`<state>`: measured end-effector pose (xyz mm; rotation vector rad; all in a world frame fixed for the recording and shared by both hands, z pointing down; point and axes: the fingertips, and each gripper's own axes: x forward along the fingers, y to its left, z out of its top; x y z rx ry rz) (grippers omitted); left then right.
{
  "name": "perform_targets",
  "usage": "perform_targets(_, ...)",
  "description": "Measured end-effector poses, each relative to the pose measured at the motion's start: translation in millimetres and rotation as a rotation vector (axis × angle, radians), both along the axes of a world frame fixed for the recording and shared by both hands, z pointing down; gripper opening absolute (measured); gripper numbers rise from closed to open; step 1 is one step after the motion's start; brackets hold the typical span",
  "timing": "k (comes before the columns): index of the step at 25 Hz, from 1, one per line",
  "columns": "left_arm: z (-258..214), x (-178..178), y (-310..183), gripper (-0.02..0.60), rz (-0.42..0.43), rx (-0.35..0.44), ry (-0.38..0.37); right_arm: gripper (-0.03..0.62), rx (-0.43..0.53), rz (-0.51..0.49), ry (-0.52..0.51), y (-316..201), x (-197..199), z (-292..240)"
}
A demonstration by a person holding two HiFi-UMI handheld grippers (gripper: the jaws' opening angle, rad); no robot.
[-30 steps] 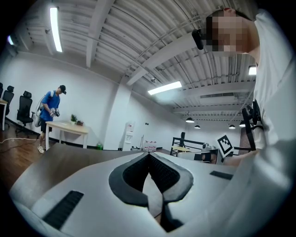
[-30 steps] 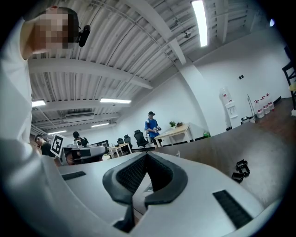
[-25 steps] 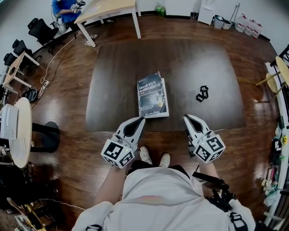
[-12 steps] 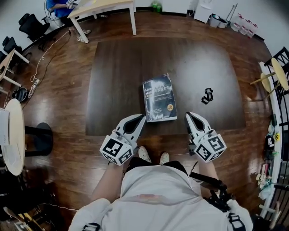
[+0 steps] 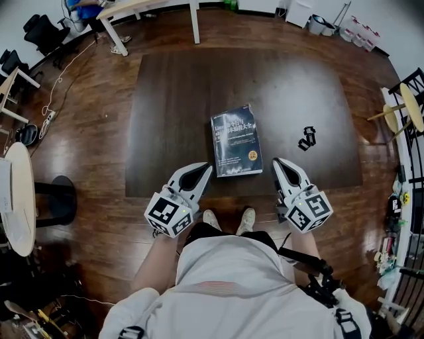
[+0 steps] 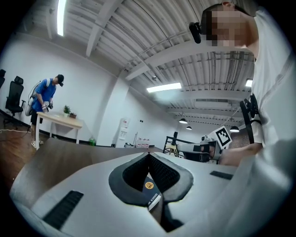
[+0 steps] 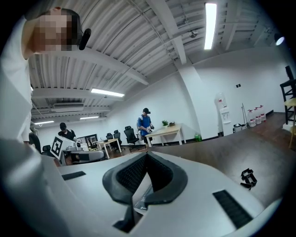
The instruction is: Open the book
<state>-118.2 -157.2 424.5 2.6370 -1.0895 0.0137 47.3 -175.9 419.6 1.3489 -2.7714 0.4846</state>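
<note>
A closed dark-blue book (image 5: 236, 140) lies flat near the front edge of the dark table (image 5: 172, 99), cover up. My left gripper (image 5: 207, 168) hovers at the table's front edge, just left of the book's near corner, jaws shut and empty. Its own view shows a corner of the book (image 6: 149, 193) through the gap behind the closed tips. My right gripper (image 5: 277, 162) sits to the right of the book's near right corner, also shut with nothing held. Neither gripper touches the book.
A small black clip-like object (image 5: 308, 138) lies on the table right of the book, also seen as that black object (image 7: 248, 177) in the right gripper view. My feet (image 5: 228, 220) stand below the table edge. A light table (image 5: 142, 8) and chairs stand at the far left.
Both grippers have shifted slightly, staying shut near the table's front edge. The head view has moved, so the book now sits a little right of centre and higher in frame.
</note>
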Motion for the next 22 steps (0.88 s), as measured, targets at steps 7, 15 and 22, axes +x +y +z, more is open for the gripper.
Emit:
perform_targets(7, 16.0, 40.0, -4.8, 0.009, 0.064, -0.034, -0.075, -0.008, -0.019, -0.014, -0.015, -7.5, 17.7, 3.4)
perform_targets(15, 52.4, 83.3, -23.3, 0.009, 0.130, -0.115, -0.165, -0.008, -0.069, 0.036, -0.050, 0.3, 60.9, 27.8)
perform_targets(22, 114.0, 133.9, -31.6, 0.078, 0.252, -0.183, -0.302, -0.008, -0.095, 0.062, -0.070, 6.4, 94.4, 42.8)
